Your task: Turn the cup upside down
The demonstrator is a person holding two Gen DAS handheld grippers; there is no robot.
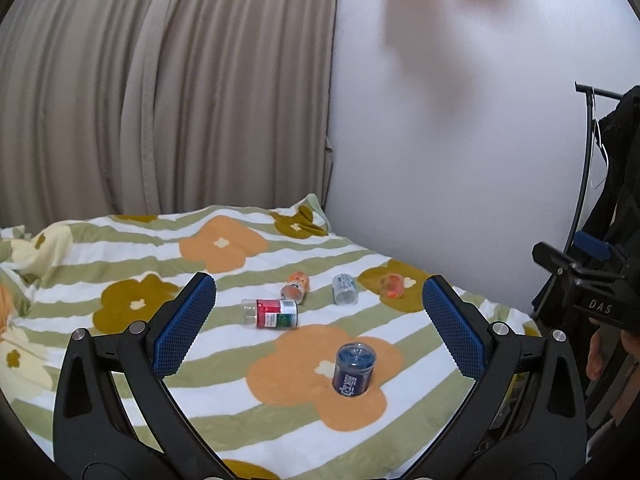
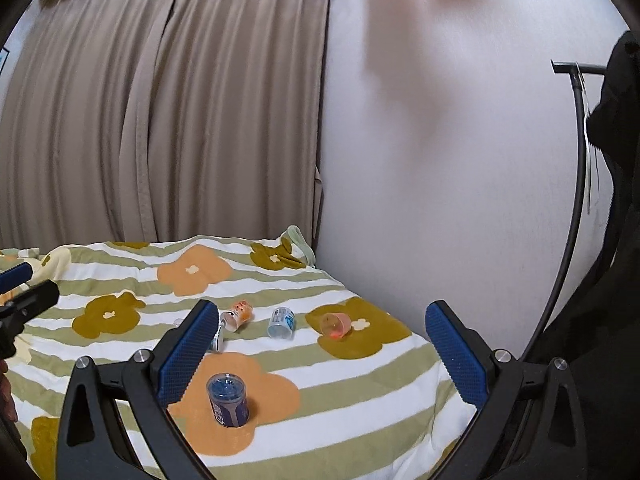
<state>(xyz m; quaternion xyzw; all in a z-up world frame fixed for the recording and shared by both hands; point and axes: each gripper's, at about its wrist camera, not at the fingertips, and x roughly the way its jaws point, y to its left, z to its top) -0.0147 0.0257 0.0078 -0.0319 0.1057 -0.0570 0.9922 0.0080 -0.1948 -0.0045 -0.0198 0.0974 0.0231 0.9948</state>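
Note:
A blue-labelled clear cup [image 1: 354, 369] stands on end on the flowered blanket [image 1: 120, 264], between and just beyond my open left gripper [image 1: 319, 322]. It also shows in the right wrist view [image 2: 227, 400], near the left finger of my open right gripper [image 2: 322, 344]. A red-and-green cup [image 1: 270, 313] lies on its side farther back. An orange cup [image 1: 297, 285], a pale blue cup [image 1: 345, 289] and a clear orange cup [image 1: 391, 285] lie beyond. Both grippers are empty.
The bed is bounded by beige curtains [image 1: 160, 100] at the back and a white wall [image 1: 460, 140] on the right. A black clothes rack [image 1: 588, 168] with dark garments stands at the far right. The right gripper shows in the left view [image 1: 576, 268].

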